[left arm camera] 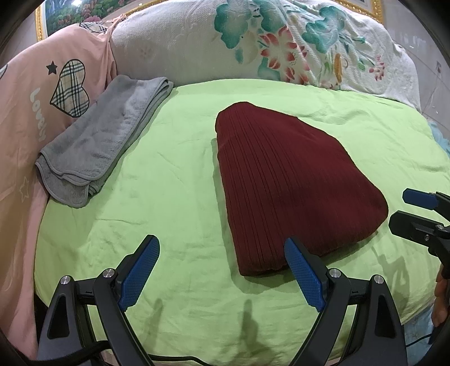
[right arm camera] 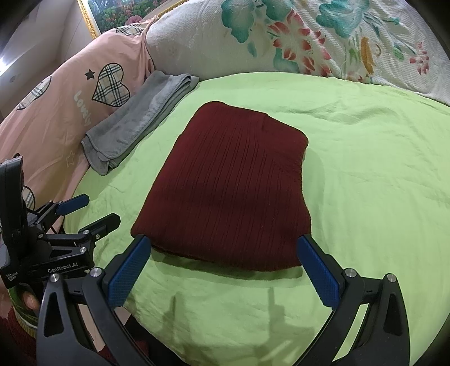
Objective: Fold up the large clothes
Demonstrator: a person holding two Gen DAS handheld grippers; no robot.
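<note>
My left tongs (left arm camera: 222,247) hang spread wide over the lime-green sheet (left arm camera: 174,174), nothing between the blue pads (left arm camera: 303,276); the right-hand pad overlaps the near edge of the folded garment in the view, but I cannot tell whether it touches. My right tongs (right arm camera: 222,247) are likewise wide apart and empty, their tips framing the near edge of the folded dark red ribbed sweater (right arm camera: 233,185). From the right wrist view my left tongs (right arm camera: 92,214) show at the left, off the sweater's near left corner, with a fingertip of my hand (right arm camera: 29,301) below them. From the left wrist view my right tongs (left arm camera: 413,214) come in from the right edge, just beside the sweater's (left arm camera: 287,180) near right corner.

The sweater lies flat in a compact, neat folded stack in the middle of the green sheet, ribs running away from me. Farther back on the left, a folded grey towel (left arm camera: 98,140) rests at the sheet's edge, against a pink quilt with plaid hearts (left arm camera: 70,87). Beyond everything, a white floral bedspread (left arm camera: 281,45) is heaped along the far side, with a gilt-framed picture (right arm camera: 118,11) on the wall behind.
</note>
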